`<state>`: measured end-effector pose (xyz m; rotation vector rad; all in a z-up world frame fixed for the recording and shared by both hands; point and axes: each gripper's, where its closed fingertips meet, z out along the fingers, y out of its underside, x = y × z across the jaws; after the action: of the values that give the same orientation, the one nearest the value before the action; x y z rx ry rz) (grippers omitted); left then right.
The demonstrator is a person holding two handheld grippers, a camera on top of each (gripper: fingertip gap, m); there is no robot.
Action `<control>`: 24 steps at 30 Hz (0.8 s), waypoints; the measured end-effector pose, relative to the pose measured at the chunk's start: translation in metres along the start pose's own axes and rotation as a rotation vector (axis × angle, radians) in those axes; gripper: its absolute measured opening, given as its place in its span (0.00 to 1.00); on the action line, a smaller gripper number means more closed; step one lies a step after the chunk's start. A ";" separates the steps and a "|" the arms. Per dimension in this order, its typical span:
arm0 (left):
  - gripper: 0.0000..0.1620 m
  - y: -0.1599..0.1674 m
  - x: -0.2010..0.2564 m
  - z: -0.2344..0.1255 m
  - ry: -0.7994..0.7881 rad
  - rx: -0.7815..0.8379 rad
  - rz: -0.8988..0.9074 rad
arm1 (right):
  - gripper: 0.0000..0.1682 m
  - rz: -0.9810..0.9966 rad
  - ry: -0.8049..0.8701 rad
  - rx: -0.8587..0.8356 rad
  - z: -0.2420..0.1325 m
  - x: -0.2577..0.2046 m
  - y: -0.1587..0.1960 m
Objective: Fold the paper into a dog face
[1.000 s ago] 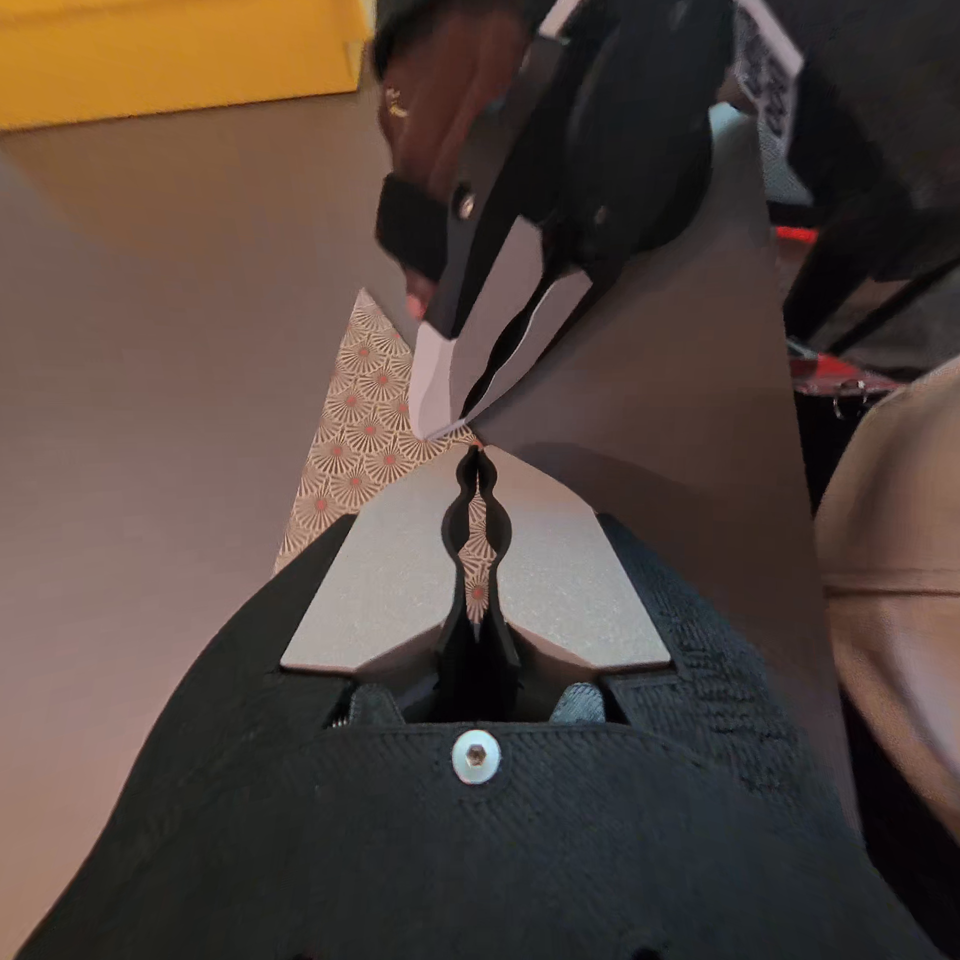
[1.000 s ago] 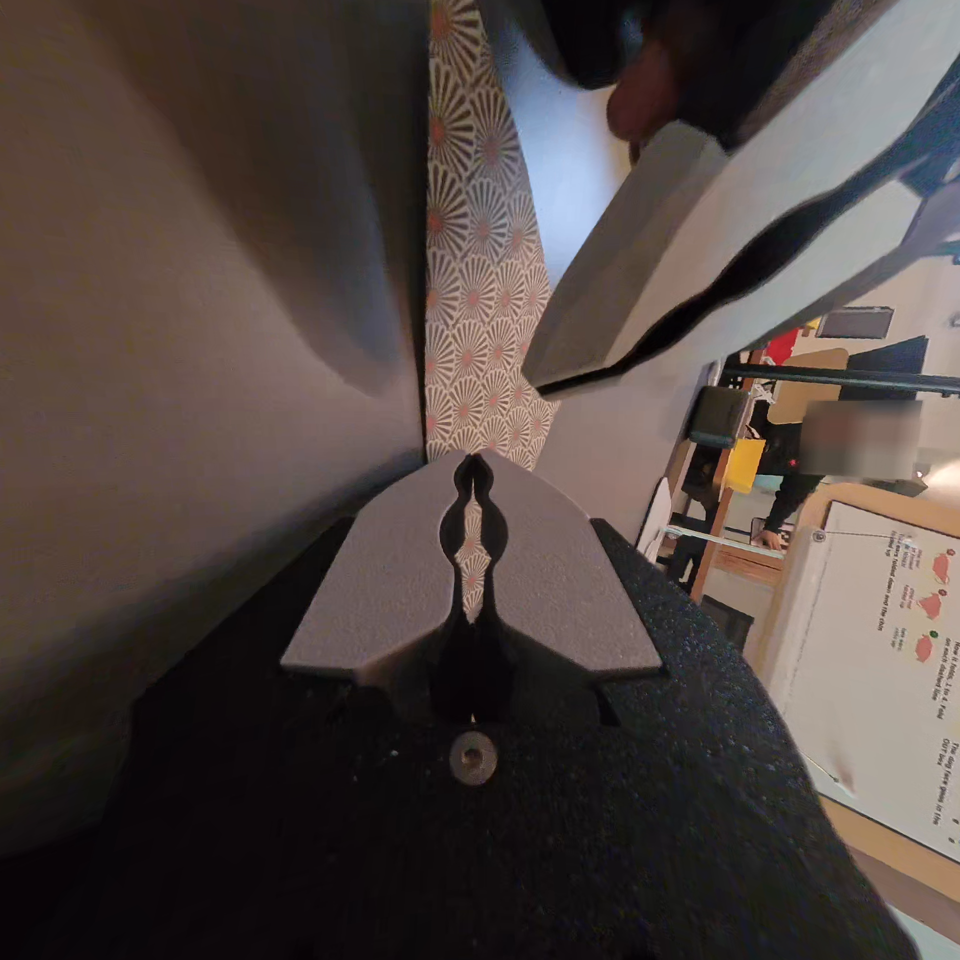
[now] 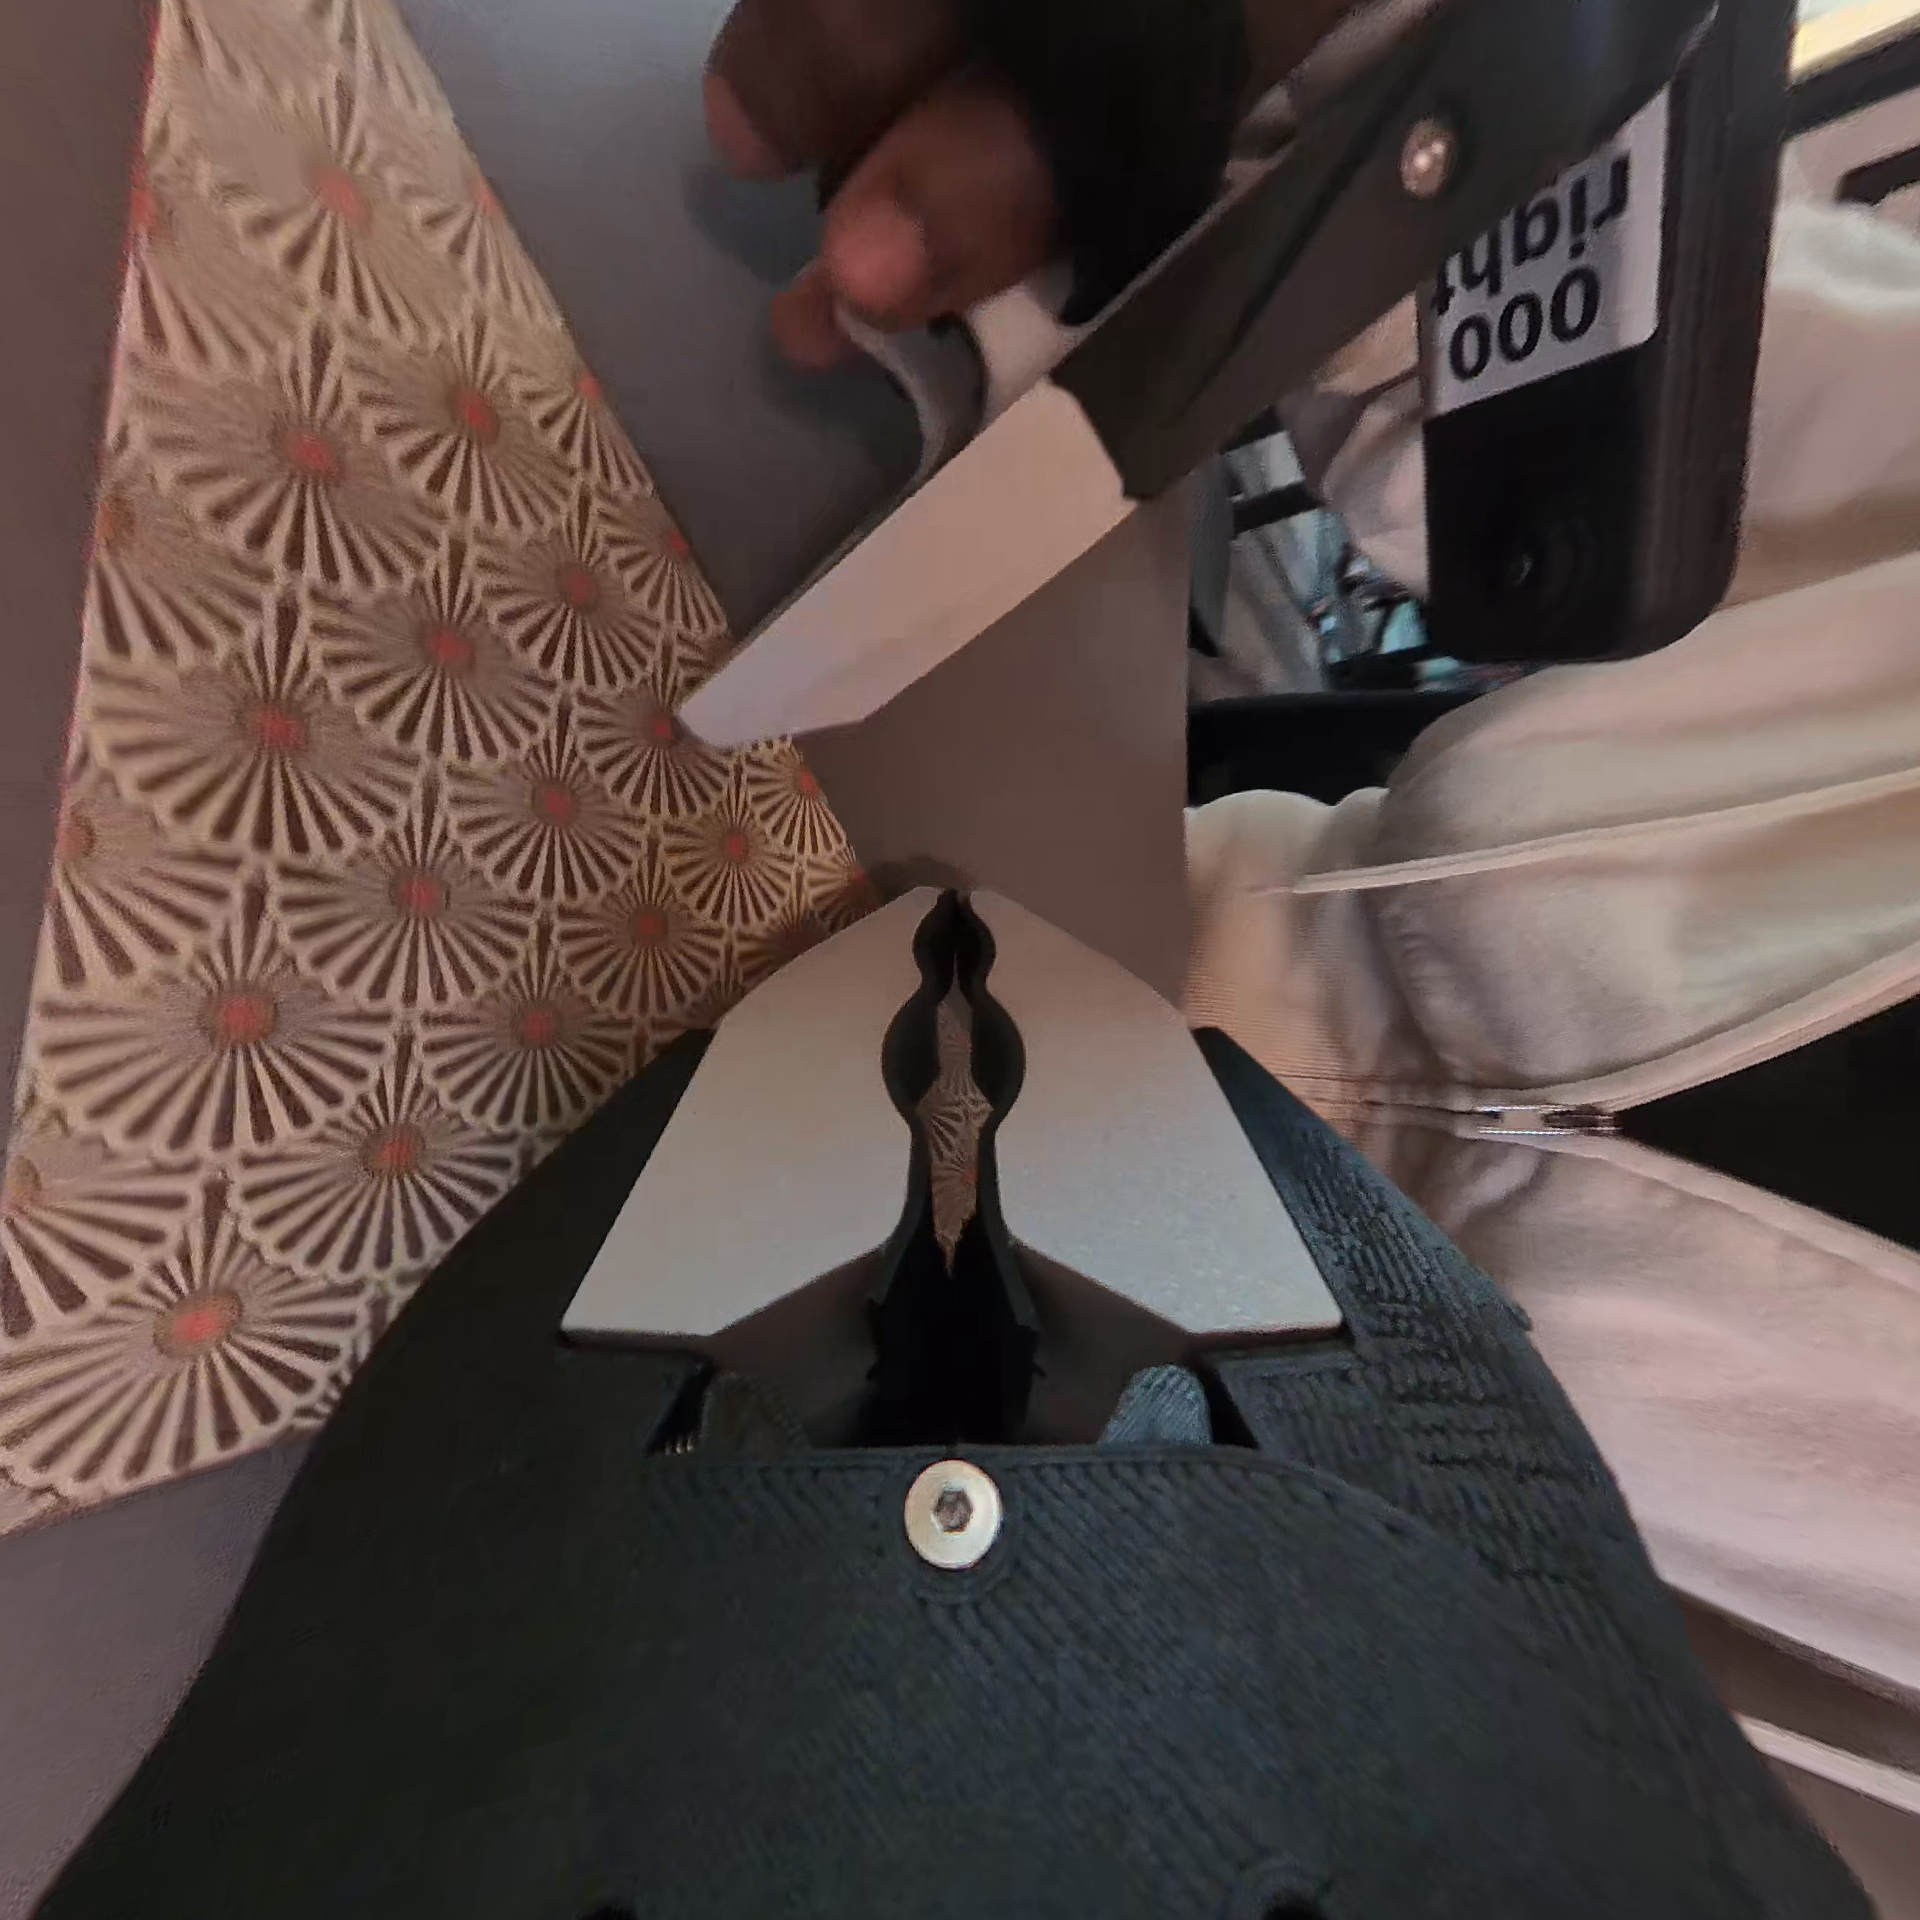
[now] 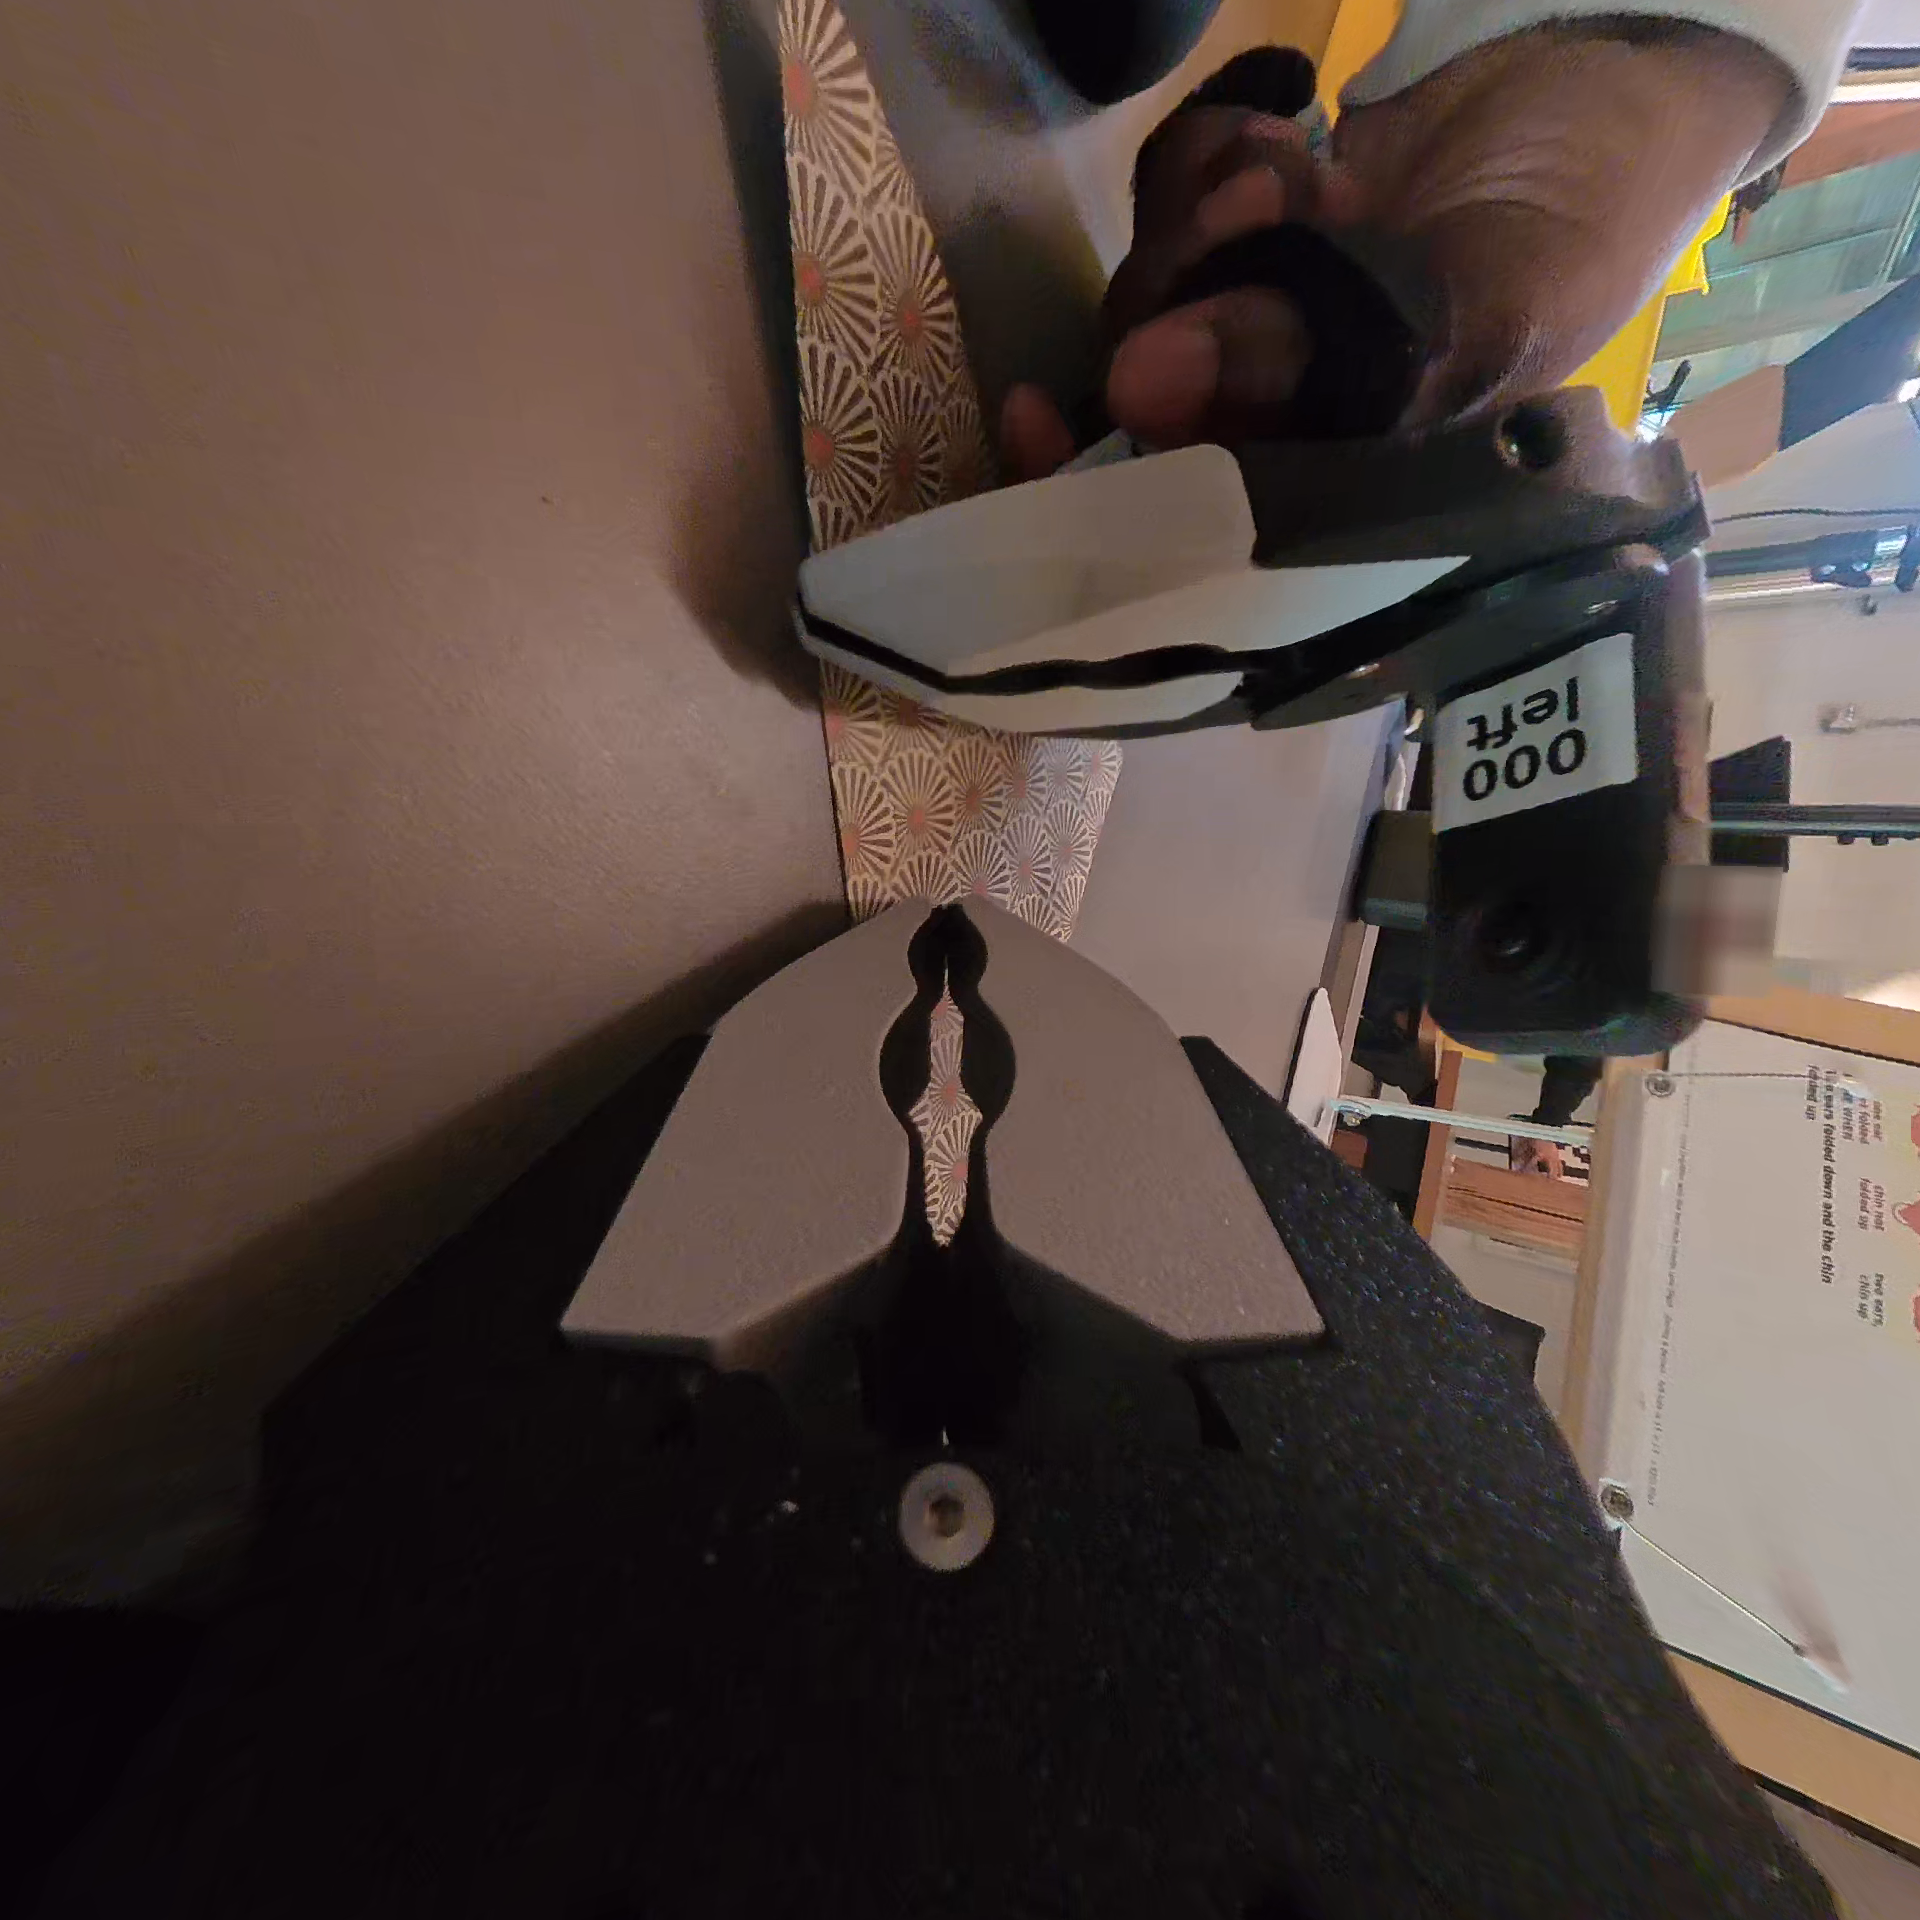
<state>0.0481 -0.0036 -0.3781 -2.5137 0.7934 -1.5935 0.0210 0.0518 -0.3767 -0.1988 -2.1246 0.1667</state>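
Paper (image 3: 343, 790), patterned side showing, lies on the grey table (image 4: 312, 520) as a triangle-like shape, so you've likely got the first fold in; ears and chin aren't visible as done. Your left gripper (image 3: 954, 904) is pinched closed on a paper corner, a sliver showing between its fingers. Your right gripper (image 4: 948, 914) is likewise closed on the paper's edge. Both grips sit near each other. Judging by this, most folds are left.
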 end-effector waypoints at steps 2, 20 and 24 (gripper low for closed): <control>0.00 0.006 0.003 -0.003 0.056 -0.002 -0.087 | 0.00 0.002 0.004 -0.003 0.000 0.000 0.000; 0.00 0.047 0.041 0.009 0.008 -0.091 -0.183 | 0.00 -0.038 0.048 -0.075 0.000 0.003 0.008; 0.00 -0.007 0.036 -0.009 0.004 0.099 -0.148 | 0.00 -0.045 0.053 -0.084 0.000 0.003 0.008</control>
<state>0.0553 -0.0120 -0.3415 -2.5527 0.5251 -1.6366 0.0204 0.0603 -0.3756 -0.2018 -2.0830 0.0456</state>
